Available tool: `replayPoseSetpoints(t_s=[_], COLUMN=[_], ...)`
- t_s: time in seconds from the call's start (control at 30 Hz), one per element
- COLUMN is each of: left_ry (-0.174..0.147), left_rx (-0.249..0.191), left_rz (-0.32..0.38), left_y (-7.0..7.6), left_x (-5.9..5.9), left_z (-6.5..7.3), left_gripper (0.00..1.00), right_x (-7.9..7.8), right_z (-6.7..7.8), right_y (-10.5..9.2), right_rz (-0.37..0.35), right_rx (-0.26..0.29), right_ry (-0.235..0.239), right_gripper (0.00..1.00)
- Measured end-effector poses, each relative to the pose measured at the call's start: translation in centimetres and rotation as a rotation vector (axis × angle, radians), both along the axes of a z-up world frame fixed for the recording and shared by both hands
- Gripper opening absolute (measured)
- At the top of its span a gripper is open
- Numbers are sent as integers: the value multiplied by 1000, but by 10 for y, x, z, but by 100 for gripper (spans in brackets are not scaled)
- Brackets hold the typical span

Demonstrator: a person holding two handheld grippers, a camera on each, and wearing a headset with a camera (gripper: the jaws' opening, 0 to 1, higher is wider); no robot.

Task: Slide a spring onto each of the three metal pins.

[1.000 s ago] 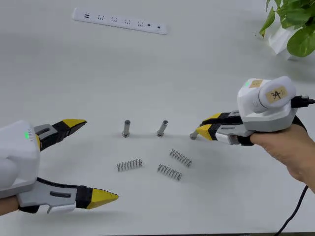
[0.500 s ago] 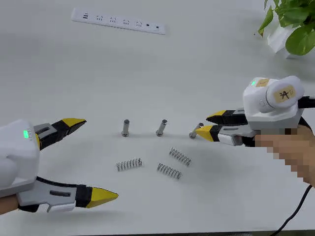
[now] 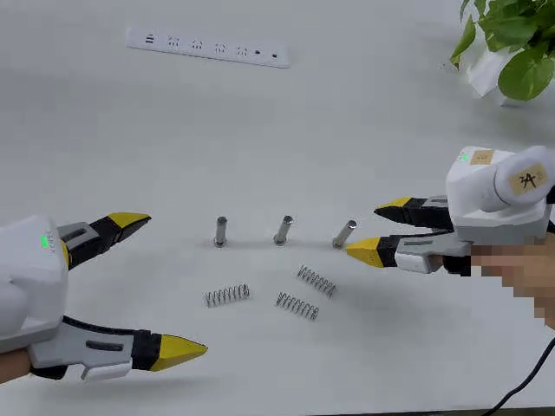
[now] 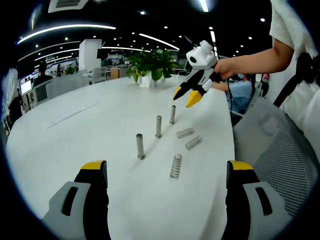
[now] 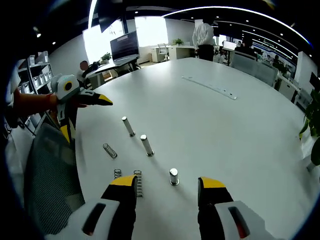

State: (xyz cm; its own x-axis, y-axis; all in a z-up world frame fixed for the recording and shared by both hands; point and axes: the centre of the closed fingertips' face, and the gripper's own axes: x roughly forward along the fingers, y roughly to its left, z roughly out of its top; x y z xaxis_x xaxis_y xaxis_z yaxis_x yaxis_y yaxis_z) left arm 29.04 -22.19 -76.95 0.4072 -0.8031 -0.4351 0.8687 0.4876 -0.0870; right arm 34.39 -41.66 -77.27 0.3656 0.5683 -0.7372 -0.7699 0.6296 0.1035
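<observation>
At the left, your left gripper (image 3: 171, 283) hangs over the bench with its yellow-tipped jaws spread wide and nothing between them. To its right, three short upright silver metal pins (image 3: 283, 230) stand in a row, apart from one another. Three small coiled wire springs (image 3: 297, 304) lie flat just in front of them, and all three pins are bare. Bare surface lies between each gripper and the pins. Your right gripper (image 3: 364, 230) sits just beside the rightmost pin, its jaws parted and empty. In the right gripper view that pin stands ahead, between the two tips. A long white power strip (image 3: 206, 48) lies far back, and a leafy green plant (image 3: 507, 52) in a white pot sits at the far right corner, both well apart from the work. The surface is a plain white tabletop (image 3: 364, 130). Where the head view looks down at the bench, the gripper views look out across a large office with ceiling lights, desks, a lit monitor (image 5: 125, 46) and a grey mesh chair (image 4: 280, 155) at the table's edge.
</observation>
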Motion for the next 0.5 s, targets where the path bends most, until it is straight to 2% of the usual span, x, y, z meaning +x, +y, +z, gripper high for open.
replayPoseSetpoints(t_s=[0.5], left_ry=[-12], left_rx=[16], left_rz=[-1], left_y=[1], left_x=[-1], left_z=[5], left_gripper=[98], right_x=[-21], right_z=[9], right_y=[-10], right_rz=[51], right_rx=[60], right_ry=[-31], right_gripper=[69])
